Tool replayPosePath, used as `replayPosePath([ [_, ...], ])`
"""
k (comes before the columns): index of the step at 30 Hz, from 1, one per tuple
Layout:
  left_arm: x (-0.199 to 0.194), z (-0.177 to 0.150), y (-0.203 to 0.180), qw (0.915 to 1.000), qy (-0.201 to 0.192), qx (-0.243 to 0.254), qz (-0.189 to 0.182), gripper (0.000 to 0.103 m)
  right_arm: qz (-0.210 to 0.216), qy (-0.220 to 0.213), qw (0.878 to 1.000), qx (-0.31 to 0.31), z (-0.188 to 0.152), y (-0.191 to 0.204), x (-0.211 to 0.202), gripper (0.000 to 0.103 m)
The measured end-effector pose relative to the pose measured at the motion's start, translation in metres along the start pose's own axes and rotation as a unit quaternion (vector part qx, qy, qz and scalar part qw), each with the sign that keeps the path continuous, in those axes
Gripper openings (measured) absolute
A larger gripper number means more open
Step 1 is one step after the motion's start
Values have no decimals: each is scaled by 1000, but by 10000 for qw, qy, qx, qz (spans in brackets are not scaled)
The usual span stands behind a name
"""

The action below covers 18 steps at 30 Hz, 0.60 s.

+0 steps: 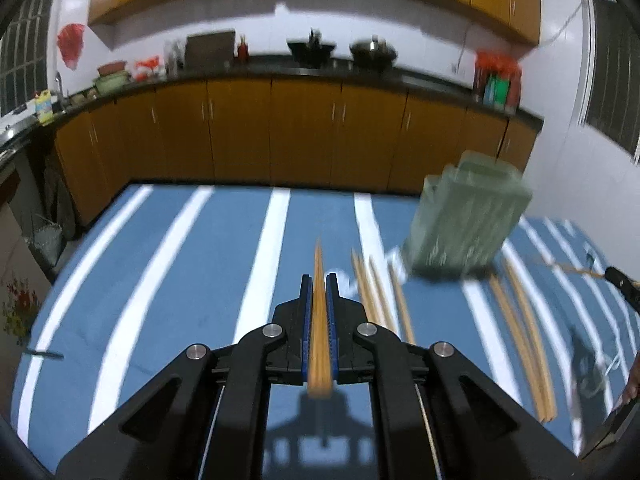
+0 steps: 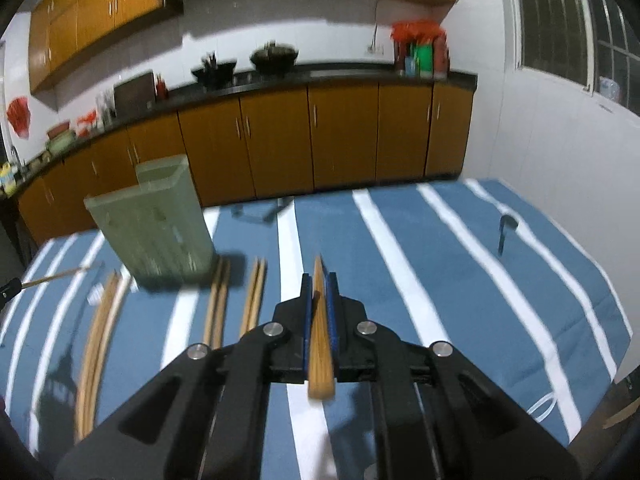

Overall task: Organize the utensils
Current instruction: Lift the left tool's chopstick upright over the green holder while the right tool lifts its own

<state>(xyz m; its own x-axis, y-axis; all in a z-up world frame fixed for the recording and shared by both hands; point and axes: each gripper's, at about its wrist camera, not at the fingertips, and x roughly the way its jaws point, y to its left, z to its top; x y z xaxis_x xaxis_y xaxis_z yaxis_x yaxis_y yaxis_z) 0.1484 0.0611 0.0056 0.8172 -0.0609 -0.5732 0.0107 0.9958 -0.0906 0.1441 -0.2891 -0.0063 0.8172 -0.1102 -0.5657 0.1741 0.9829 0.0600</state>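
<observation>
Here the left tool (image 1: 319,280) is clamped on a pair of wooden chopsticks (image 1: 319,320), which run straight along the gap between its blue-padded fingers (image 1: 306,320), tips poking out ahead and butt ends sticking back towards the camera; the right tool (image 2: 319,280) is likewise closed on its own chopstick pair (image 2: 320,344), held lengthwise between its pads in the same way. Both tools are above a surface covered with a blue cloth with white stripes (image 1: 168,280); the pictures are blurred.

In the left wrist view, loose chopsticks (image 1: 374,300) lie on the cloth just right of the tool, and a further pair (image 1: 528,332) lies farther right; a pale green utensil holder (image 1: 468,224) stands upright ahead and to the right, beyond the loose pairs.

In the right wrist view the same holder (image 2: 154,224) stands ahead and to the left; two pairs (image 2: 218,304) (image 2: 254,296) lie on the cloth between it and the tool, and another pair (image 2: 96,344) lies farther left; at the left edge the other tool's tip (image 2: 8,289) shows with a thin stick jutting from it.
</observation>
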Motion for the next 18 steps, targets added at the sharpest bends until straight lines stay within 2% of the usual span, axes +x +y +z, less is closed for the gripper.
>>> replayPosePath([
  [9,-19,41,2,9983,-566,-136,-18,7,63,-393,9992,30,33,0,-14,8],
  [14,-39,75,-5,9947,-1008,-113,-138,7,302,-964,9947,168,74,3,-42,8],
  [18,-67,106,-20,9872,-1540,-144,-399,7,665,-1482,9862,336,108,6,-69,8],
])
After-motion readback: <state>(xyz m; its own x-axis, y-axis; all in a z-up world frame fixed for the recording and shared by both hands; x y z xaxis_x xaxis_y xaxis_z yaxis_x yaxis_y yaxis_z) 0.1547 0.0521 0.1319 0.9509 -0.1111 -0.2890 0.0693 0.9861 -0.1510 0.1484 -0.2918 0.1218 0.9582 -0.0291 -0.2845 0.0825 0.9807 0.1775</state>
